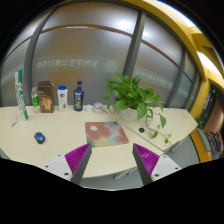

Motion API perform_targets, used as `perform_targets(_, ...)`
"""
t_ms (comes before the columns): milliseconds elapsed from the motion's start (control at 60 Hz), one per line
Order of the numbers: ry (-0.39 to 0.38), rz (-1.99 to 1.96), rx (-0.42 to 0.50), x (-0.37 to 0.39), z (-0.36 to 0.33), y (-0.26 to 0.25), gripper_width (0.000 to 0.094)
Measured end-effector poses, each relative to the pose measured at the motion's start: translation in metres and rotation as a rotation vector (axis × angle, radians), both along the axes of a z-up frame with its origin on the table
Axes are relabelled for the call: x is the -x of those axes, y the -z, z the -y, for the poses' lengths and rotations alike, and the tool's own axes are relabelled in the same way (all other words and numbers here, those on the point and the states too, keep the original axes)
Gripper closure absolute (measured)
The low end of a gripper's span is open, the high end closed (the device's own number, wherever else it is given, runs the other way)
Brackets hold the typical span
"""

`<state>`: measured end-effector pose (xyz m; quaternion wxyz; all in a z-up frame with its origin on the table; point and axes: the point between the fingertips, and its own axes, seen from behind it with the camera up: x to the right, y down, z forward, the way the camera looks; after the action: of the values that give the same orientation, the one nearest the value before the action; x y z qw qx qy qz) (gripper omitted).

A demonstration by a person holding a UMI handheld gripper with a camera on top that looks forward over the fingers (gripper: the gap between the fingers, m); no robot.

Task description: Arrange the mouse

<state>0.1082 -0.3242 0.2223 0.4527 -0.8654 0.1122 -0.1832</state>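
Observation:
A small dark mouse [40,137] lies on the cream table [60,150], to the left of and beyond my fingers. A colourful mouse pad [106,132] lies flat just ahead of the fingers, a little beyond their tips. My gripper [112,162] is open and empty, held above the table's near edge, with the magenta pads [78,155] spread wide apart. The mouse is off the pad, well to its left.
At the back left stand a green tube [22,97], a brown box [45,101], a white bottle [62,97] and a blue bottle [78,96]. A leafy potted plant [133,95] stands behind the pad. A smaller plant [157,122] is to the right.

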Motion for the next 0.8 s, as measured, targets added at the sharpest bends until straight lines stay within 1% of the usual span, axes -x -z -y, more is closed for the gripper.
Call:
perform_targets(150, 0.047, 0.008, 0.031, 0.011, 0.016, 0.015, 0.0086)
perform_targets(250, 0.075, -0.005, 0.067, 0.04, 0.028, 0.039, 0.0086)
perform_targets(383, 0.048, -0.061, 0.125, 0.092, 0.036, 0.087, 0.0088)
perform_targets(450, 0.007, -0.1, 0.148, 0.127, 0.028, 0.11, 0.0088)
perform_targets(533, -0.083, -0.126, 0.175, 0.173, 0.004, 0.136, 0.0084)
perform_targets(633, -0.188, -0.138, 0.189, 0.222, -0.04, 0.163, 0.0086)
perform_targets(800, -0.319, -0.195, 0.177, 0.287, -0.127, 0.2, 0.0089)
